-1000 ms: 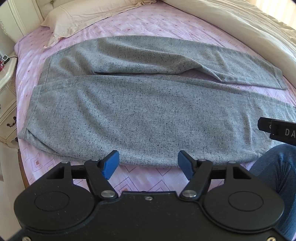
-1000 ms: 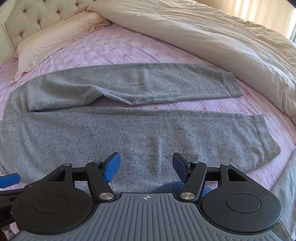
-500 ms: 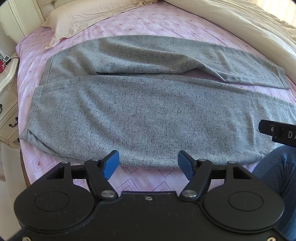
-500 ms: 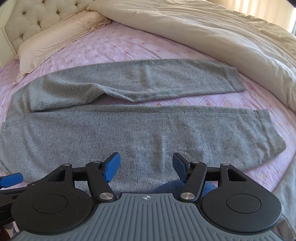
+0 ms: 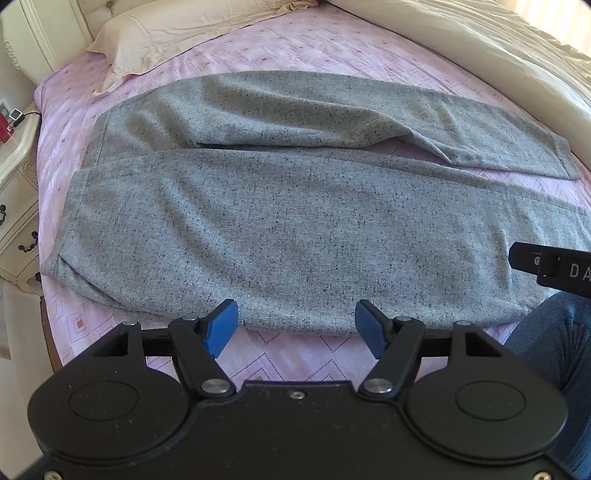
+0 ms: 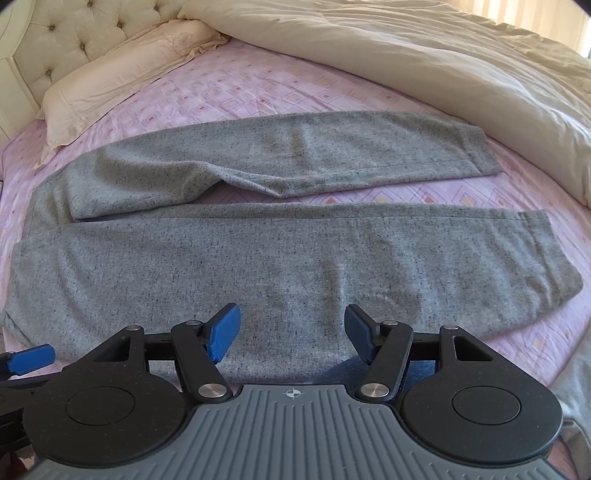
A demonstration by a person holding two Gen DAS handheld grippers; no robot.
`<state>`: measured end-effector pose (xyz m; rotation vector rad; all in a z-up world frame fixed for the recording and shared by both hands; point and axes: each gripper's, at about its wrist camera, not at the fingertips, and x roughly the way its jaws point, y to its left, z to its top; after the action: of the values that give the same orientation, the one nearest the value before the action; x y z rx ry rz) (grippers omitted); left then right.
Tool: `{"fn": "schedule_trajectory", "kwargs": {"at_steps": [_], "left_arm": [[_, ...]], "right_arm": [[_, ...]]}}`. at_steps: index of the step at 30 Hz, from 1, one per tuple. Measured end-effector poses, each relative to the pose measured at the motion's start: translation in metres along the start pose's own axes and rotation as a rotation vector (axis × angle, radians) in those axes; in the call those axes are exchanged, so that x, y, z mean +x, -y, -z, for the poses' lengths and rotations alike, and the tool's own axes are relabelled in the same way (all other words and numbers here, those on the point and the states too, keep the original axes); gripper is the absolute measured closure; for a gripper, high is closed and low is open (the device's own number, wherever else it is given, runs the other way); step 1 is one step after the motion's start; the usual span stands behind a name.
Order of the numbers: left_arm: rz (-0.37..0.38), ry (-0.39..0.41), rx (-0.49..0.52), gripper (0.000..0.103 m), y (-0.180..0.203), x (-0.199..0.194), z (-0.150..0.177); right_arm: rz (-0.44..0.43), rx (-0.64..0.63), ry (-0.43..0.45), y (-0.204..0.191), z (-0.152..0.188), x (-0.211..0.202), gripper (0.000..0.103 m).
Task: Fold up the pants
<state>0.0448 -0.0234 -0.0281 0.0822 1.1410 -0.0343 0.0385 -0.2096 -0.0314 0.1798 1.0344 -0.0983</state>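
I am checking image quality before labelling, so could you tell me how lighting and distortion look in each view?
Left wrist view: sharp, strong fisheye bowing of the pants; sunlight washes out the duvet at top right. Right wrist view: equally sharp, bed edges curved, even daylight, soft shadows in the duvet's folds.

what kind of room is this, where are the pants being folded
Most likely a bedroom. The grey pants lie spread on a bed with a pink patterned sheet, a cream pillow against a tufted headboard, and a bunched-up duvet. A white nightstand stands beside the bed.
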Motion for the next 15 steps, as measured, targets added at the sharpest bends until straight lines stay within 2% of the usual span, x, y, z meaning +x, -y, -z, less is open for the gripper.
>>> {"fn": "schedule_trajectory", "kwargs": {"at_steps": [3, 5, 10, 15], "left_arm": [[0.0, 0.0, 0.001, 0.032, 0.0, 0.002, -0.001], [0.0, 0.007, 0.003, 0.032, -0.001, 0.002, -0.002], [-0.003, 0.03, 0.022, 0.032, -0.001, 0.007, -0.013], [-0.002, 0.045, 0.011, 0.032, -0.005, 0.018, -0.033]], "right_arm": [[-0.01, -0.006, -0.002, 0.0, 0.001, 0.002, 0.044], [-0.01, -0.024, 0.003, -0.001, 0.0, 0.002, 0.053], [0.023, -0.073, 0.021, 0.004, -0.011, 0.007, 0.057], [0.039, -0.057, 0.061, 0.031, -0.033, 0.01, 0.061]]}}
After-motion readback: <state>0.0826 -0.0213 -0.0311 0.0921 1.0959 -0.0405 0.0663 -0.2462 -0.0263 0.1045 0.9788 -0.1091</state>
